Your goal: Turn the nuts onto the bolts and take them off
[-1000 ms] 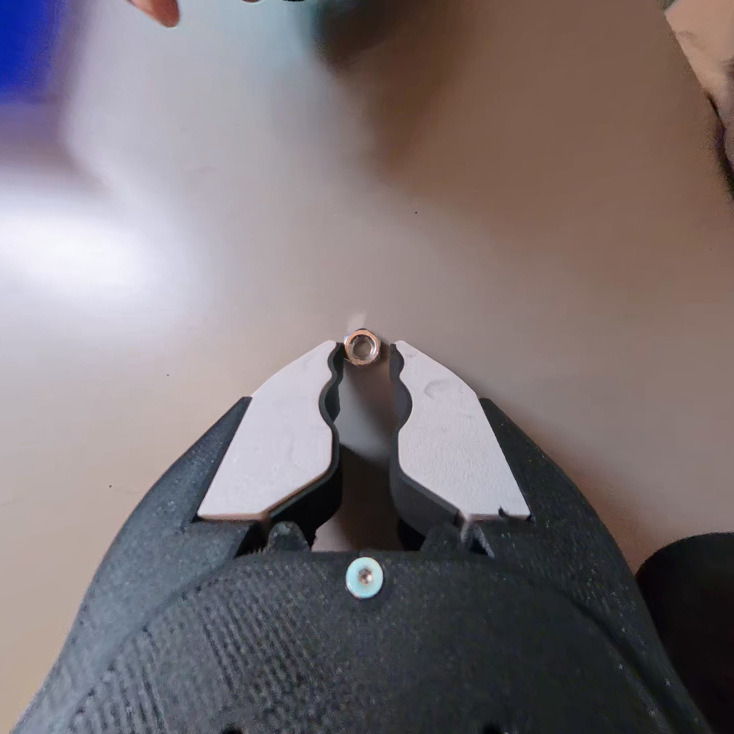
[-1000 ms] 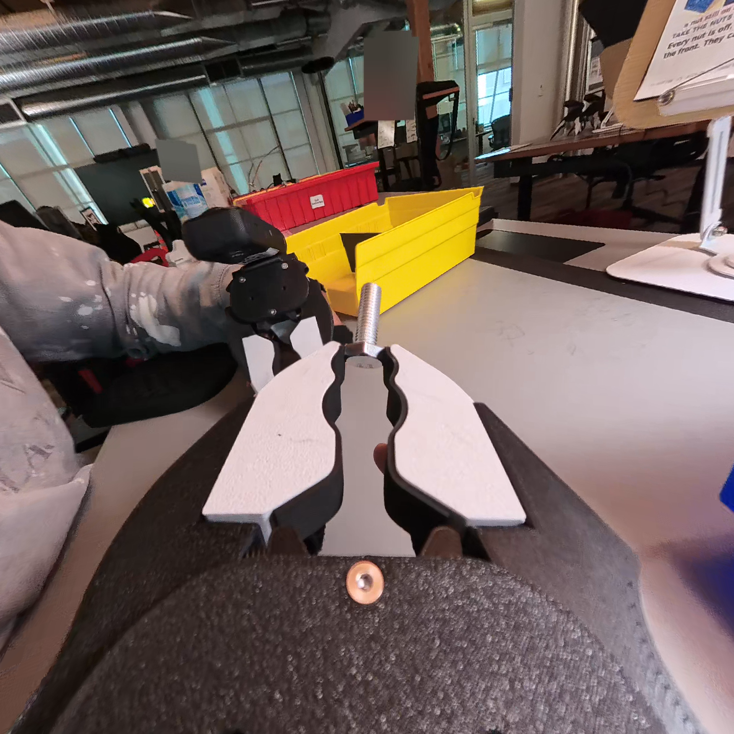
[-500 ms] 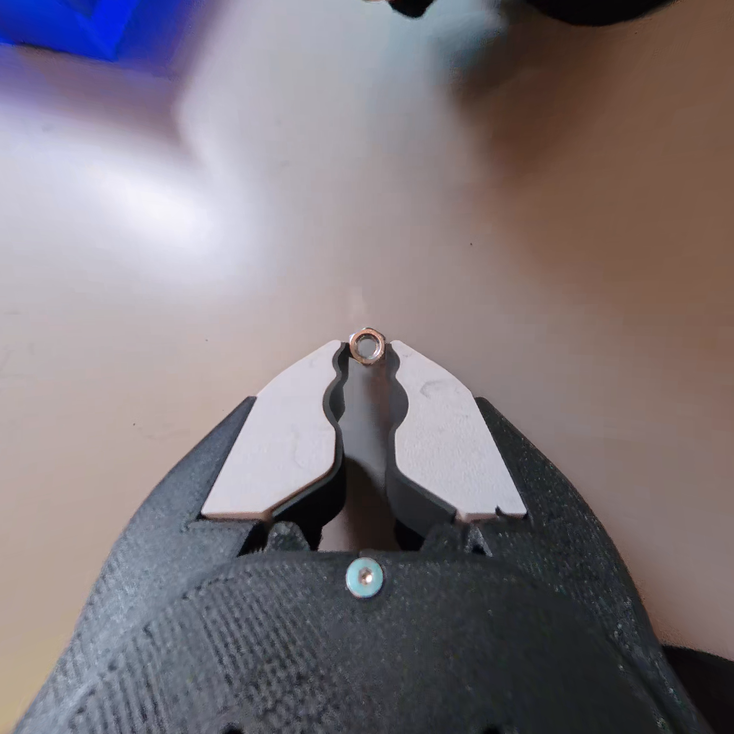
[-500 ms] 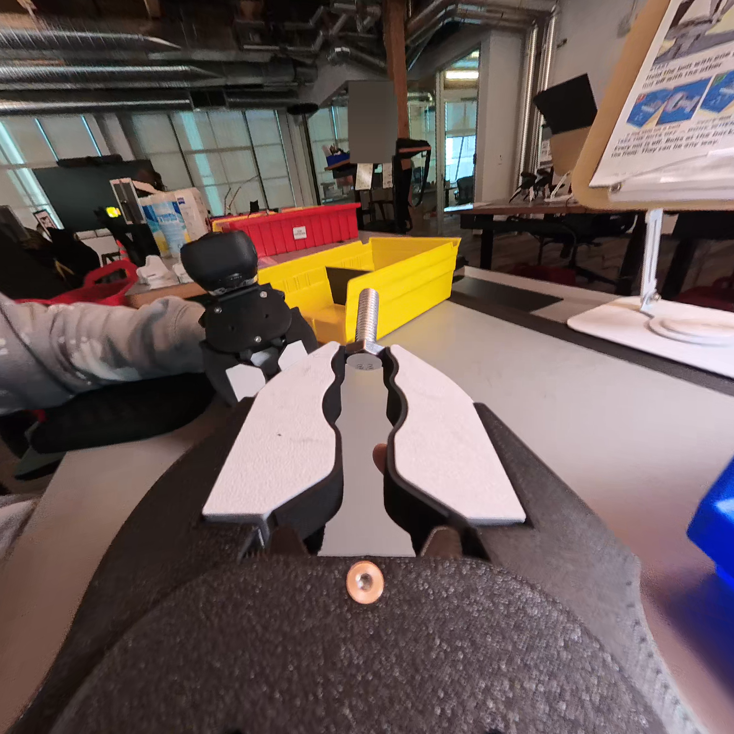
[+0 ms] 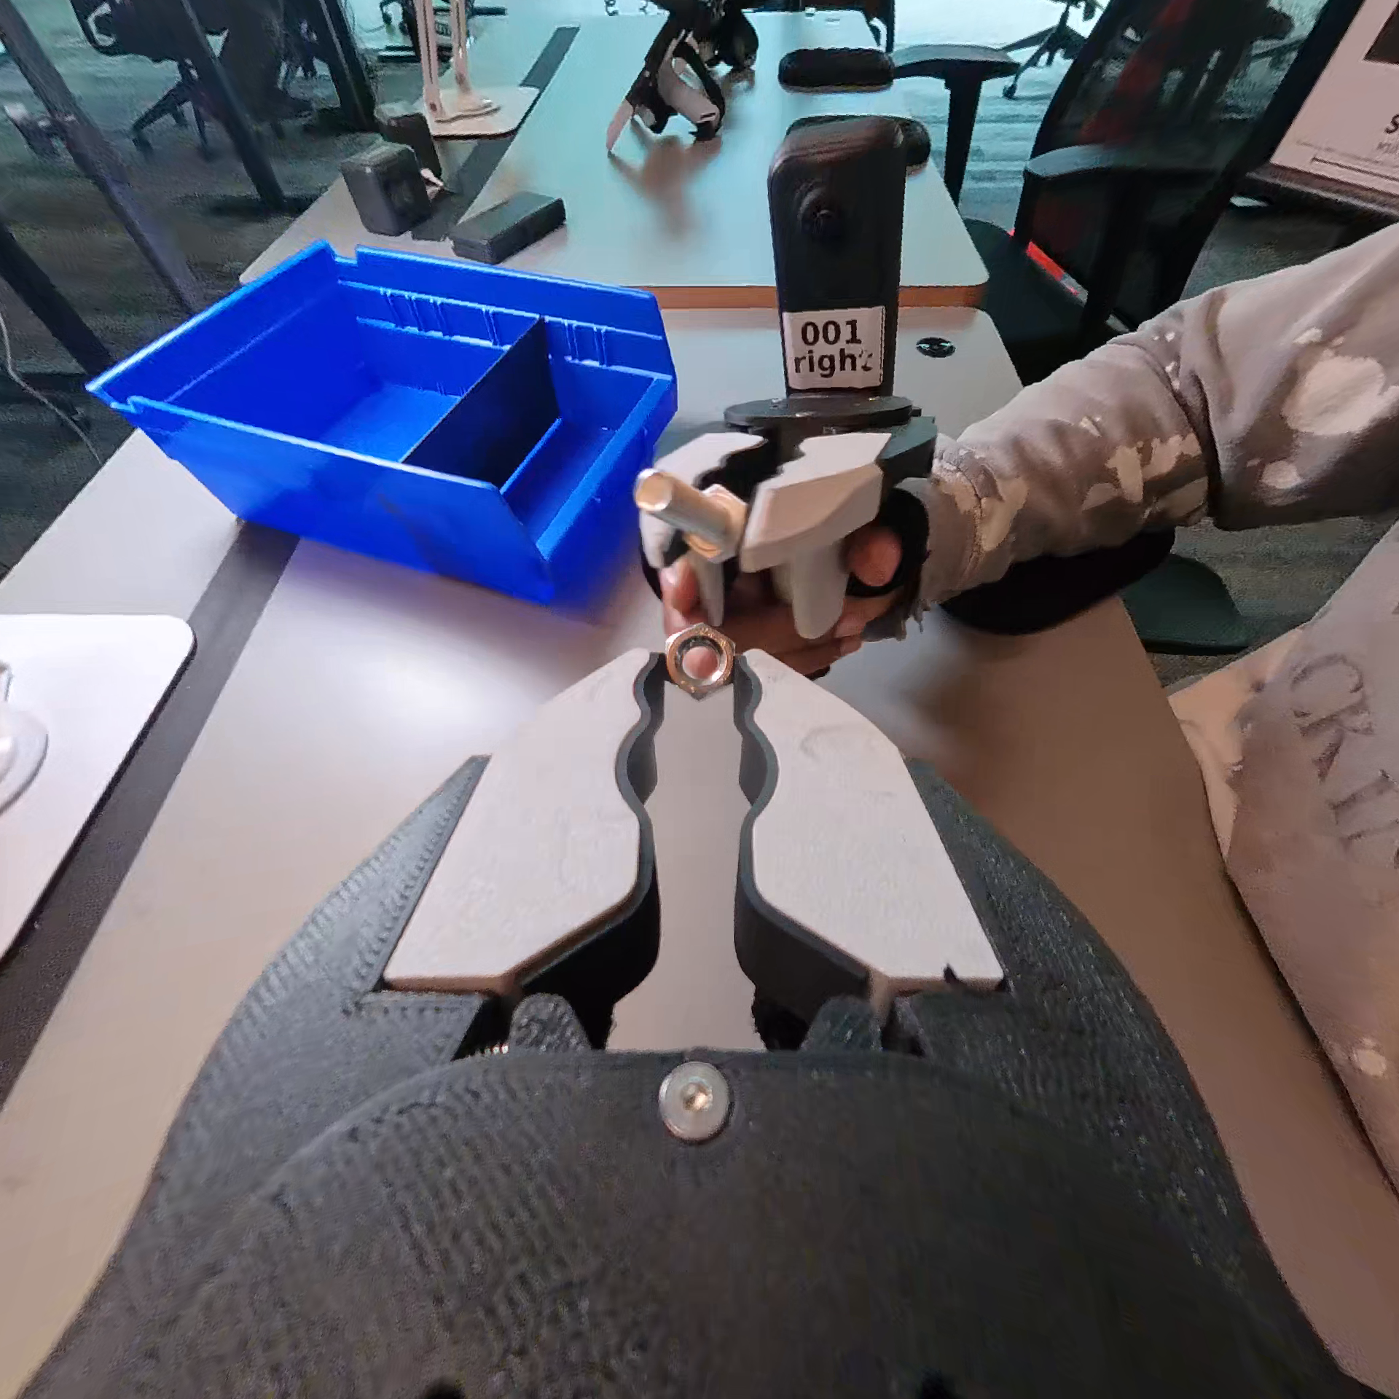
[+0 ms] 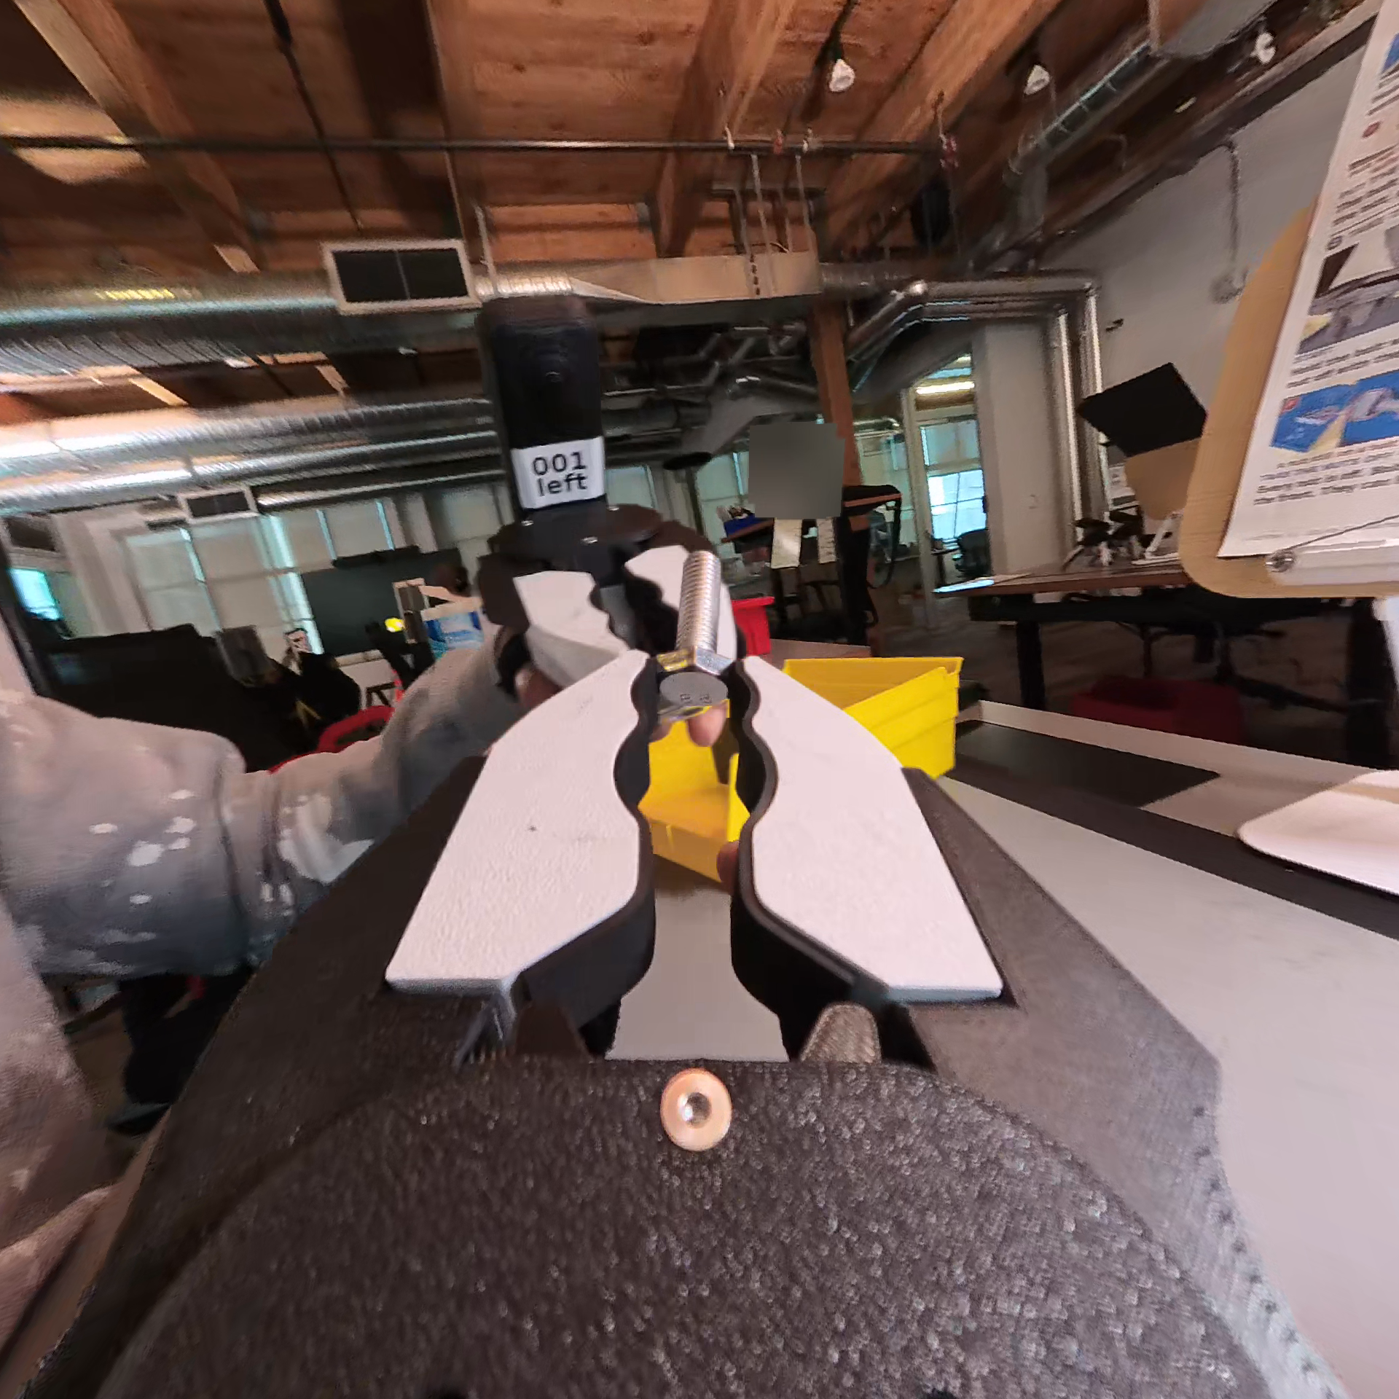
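One nut [image 5: 698,665] and one bolt [image 6: 697,622] are in play, each pinched by its own tool. The left gripper [image 5: 698,670] is clamped on the silver hex nut at its fingertips, the nut's hole facing the camera, held in the air above the grey table [image 5: 363,704]. From that nut, the right gripper [image 5: 700,522] sits at about 12 o'clock, close but not touching it. The right gripper [image 6: 693,677] is clenched on the bolt's hex head, and the threaded shank points up and away toward 12 o'clock, in front of the left gripper [image 6: 606,606] in the right wrist view. In the left wrist view the bolt [image 5: 681,503] points its shank end out toward 10 o'clock.

Two bins are visible: one blue bin [image 5: 394,431] with a dark divider, at about 10 o'clock from the nut, and one yellow bin [image 6: 878,711] on the table behind the bolt. A person's paint-speckled grey sleeve [image 5: 1151,447] leads to the right gripper.
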The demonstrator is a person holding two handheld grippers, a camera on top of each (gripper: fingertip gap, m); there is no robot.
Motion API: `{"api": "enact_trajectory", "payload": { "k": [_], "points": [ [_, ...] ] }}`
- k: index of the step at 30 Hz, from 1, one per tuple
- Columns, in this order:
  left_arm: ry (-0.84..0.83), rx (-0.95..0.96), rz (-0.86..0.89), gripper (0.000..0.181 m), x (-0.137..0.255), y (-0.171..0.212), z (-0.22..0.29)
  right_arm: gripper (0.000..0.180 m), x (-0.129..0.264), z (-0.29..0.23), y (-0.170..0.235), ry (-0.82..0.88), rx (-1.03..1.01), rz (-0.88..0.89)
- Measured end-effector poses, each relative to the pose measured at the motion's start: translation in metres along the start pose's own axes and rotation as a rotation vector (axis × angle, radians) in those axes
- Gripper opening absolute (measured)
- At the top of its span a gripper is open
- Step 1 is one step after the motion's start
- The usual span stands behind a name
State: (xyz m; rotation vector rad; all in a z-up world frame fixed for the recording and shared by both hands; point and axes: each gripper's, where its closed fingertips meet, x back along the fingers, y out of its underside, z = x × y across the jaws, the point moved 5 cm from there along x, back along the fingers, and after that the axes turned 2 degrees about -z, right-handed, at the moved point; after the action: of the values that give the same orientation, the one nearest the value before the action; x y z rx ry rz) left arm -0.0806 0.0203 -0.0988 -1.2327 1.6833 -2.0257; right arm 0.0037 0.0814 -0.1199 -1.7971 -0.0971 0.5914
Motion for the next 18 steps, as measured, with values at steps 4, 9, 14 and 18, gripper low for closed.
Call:
{"api": "enact_trajectory", "payload": {
  "k": [4, 9, 14, 18],
  "points": [
    [0.083, -0.013, 0.033, 0.018, -0.007, -0.012, 0.004, 0.018, 0.012, -0.011, -0.002, -0.066, 0.011, -0.035],
    [0.137, -0.015, 0.068, 0.018, -0.013, -0.025, 0.012, 0.018, 0.022, -0.017, 0.000, -0.081, 0.043, -0.073],
    [0.153, -0.007, 0.074, 0.018, -0.022, -0.024, 0.020, 0.018, 0.024, -0.019, 0.008, -0.046, 0.104, -0.147],
    [0.126, -0.010, 0.052, 0.018, -0.023, -0.016, 0.019, 0.018, 0.021, -0.021, 0.017, -0.014, 0.146, -0.203]
  ]
}}
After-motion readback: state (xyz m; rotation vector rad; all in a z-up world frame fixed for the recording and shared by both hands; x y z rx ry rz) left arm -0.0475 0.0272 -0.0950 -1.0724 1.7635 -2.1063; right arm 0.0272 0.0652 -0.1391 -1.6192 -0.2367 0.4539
